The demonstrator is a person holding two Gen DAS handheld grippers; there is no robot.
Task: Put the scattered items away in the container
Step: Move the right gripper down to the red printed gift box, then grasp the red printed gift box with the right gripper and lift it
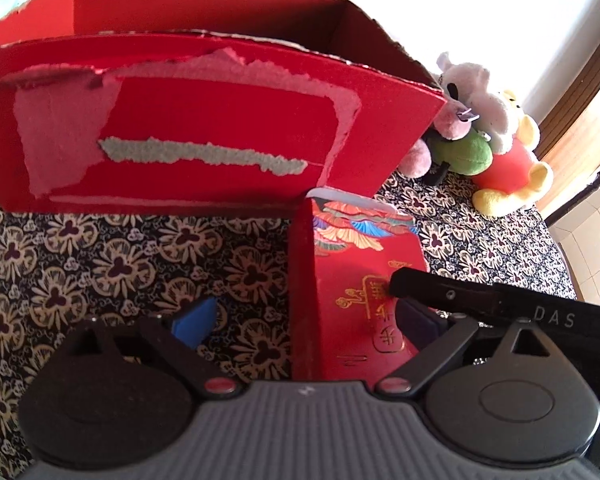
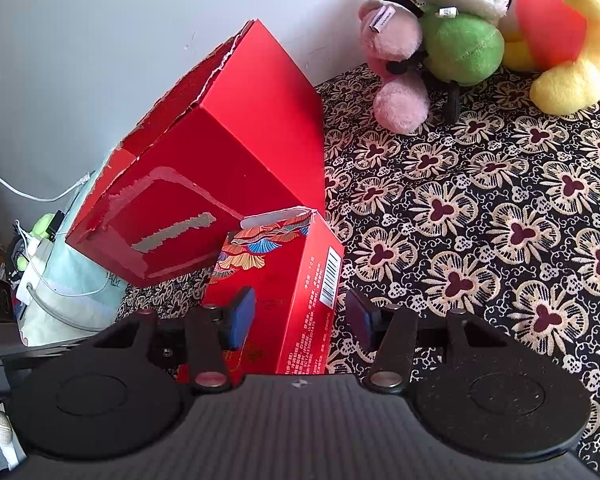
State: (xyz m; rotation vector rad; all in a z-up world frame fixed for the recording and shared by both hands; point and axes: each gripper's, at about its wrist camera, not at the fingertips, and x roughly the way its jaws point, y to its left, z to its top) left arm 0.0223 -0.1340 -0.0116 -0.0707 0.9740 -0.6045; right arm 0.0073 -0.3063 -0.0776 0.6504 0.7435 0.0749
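Small red carton [image 2: 284, 280] stood on the patterned cloth [image 2: 480, 220], just before the big torn red box [image 1: 180, 120]. Right gripper [image 2: 300, 316] straddled it, pads apart. Left gripper [image 1: 304, 320] spread wide, carton between. Plush toys [image 1: 484, 132] beside the box.

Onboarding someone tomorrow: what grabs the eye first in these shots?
The big torn red box at the back of the flower-patterned cloth. A smaller red carton stands upright just before it, between the right gripper's fingers. To the right, soft toys are piled by the wall.
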